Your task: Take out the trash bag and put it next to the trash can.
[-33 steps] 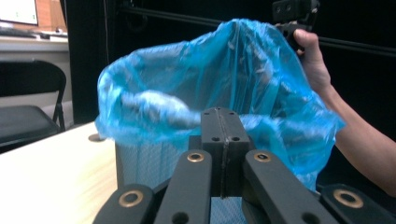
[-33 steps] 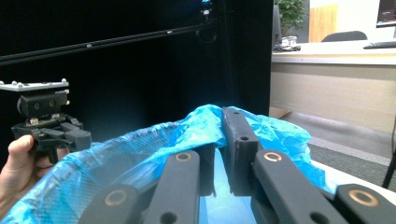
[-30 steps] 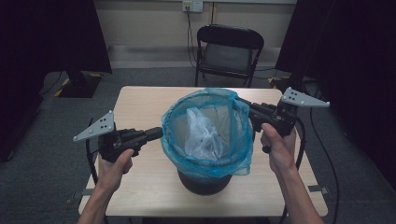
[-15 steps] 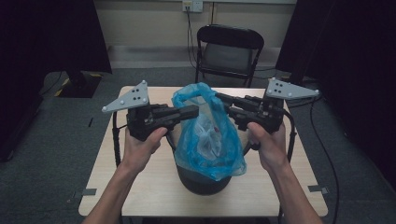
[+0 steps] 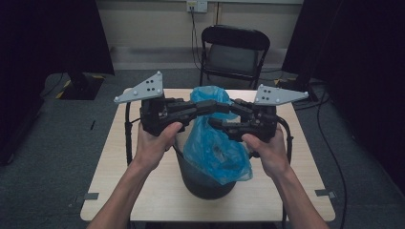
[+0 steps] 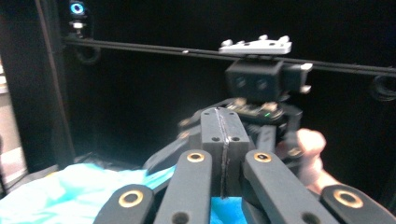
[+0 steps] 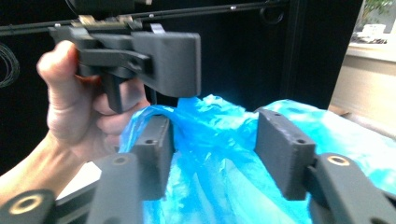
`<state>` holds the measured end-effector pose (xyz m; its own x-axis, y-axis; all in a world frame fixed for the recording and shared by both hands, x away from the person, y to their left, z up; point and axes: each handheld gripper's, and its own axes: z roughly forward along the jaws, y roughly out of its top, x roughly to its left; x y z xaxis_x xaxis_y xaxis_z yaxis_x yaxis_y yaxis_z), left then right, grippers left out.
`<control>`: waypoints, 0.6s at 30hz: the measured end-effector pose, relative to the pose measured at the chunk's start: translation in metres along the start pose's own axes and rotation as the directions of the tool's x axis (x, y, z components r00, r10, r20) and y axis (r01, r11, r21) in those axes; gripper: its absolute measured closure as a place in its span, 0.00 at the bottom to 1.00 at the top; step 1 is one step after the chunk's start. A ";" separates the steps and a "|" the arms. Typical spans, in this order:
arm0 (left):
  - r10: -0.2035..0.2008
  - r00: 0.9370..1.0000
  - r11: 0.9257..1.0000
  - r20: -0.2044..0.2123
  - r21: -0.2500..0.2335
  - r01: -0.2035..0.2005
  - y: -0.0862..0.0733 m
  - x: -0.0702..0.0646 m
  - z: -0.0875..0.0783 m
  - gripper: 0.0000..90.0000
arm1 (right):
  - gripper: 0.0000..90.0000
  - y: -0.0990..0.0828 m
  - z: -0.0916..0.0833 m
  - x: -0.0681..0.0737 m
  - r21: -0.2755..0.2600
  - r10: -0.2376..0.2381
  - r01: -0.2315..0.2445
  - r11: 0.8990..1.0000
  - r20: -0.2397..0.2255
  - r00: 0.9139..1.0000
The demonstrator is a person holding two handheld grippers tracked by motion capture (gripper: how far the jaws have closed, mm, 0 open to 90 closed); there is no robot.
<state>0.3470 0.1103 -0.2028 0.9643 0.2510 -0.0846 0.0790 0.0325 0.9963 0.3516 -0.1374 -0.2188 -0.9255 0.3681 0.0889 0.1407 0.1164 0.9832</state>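
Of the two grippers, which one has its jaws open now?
The right gripper: its jaws stand apart with the blue bag bunched between them. The left gripper differs: its jaws are pressed together along a thin seam.

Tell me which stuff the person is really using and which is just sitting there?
Being used:
blue bag, pulled up out of the bin
dark bin on the table
left gripper, jaws shut at the bag's top
right gripper, jaws open around the bag

Just sitting there:
black chair behind the table
wall socket
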 end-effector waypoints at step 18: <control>0.047 0.997 0.998 -0.055 0.053 -0.044 -0.014 0.010 0.009 0.97 | 0.96 0.033 -0.010 0.013 -0.079 -0.060 0.061 0.995 0.018 0.998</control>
<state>0.3574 0.1040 -0.2171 0.9515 0.3052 -0.0385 0.0499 -0.0296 0.9983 0.3404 -0.1380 -0.1840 -0.9257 0.3773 0.0271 0.0558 0.0655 0.9963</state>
